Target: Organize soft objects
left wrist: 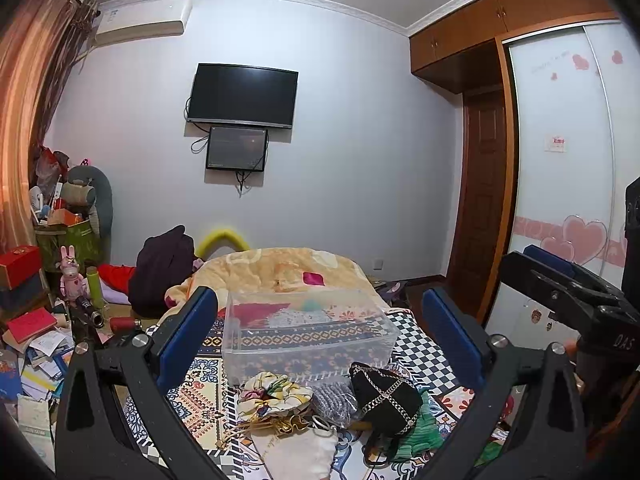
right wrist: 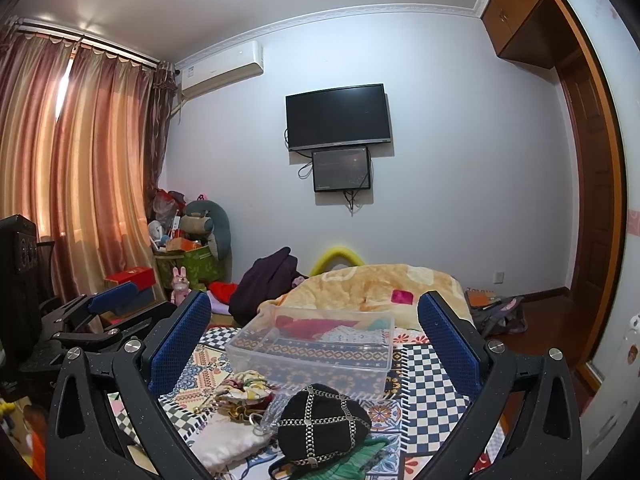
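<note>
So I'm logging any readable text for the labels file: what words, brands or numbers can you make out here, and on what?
"DAS": white letters on the right gripper, on its black body at the left view's right edge.
Air conditioner: a small label, too blurred to read.
Wardrobe door: pink script and a small sticker, both too small to read.
Books on the floor: unreadable.

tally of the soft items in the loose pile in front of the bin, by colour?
Black, chain-trimmed: 1
Green: 1
Grey knit: 1
Floral multicolour: 1
Cream/white: 1
Total: 5 visible in the pile; anything buried under them cannot be told. The clear bin behind holds more items, not counted.
</note>
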`<action>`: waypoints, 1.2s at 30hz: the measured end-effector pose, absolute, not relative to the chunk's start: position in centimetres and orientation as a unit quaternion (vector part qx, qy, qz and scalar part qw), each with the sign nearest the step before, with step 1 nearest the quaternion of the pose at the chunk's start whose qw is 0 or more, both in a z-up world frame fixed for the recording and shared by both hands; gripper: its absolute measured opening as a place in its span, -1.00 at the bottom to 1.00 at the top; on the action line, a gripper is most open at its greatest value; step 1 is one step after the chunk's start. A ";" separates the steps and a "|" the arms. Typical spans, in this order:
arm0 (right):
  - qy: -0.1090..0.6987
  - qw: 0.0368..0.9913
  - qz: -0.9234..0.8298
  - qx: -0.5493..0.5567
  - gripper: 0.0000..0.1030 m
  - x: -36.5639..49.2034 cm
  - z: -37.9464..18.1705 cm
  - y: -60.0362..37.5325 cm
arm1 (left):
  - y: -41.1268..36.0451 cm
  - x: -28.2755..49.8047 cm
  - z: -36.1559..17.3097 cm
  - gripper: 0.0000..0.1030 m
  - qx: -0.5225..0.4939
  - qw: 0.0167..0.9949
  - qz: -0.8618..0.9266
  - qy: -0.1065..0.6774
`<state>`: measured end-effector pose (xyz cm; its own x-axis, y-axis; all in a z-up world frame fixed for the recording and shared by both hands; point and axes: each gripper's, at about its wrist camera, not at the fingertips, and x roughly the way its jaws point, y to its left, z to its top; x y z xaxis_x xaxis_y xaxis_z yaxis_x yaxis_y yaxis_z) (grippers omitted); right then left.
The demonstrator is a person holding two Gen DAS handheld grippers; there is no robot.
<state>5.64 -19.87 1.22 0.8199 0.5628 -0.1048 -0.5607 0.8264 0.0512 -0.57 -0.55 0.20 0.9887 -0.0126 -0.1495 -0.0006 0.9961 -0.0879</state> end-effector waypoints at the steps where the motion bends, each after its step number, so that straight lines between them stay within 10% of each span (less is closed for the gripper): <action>1: 0.058 0.954 0.294 0.009 1.00 5.6 1.3 -19.8 | -0.6 -0.6 0.2 1.00 -0.043 0.996 -0.003 0.075; 36: 0.057 0.954 0.294 0.014 1.00 5.5 1.2 -19.9 | -0.1 -0.7 0.3 1.00 -0.051 0.996 -0.001 0.076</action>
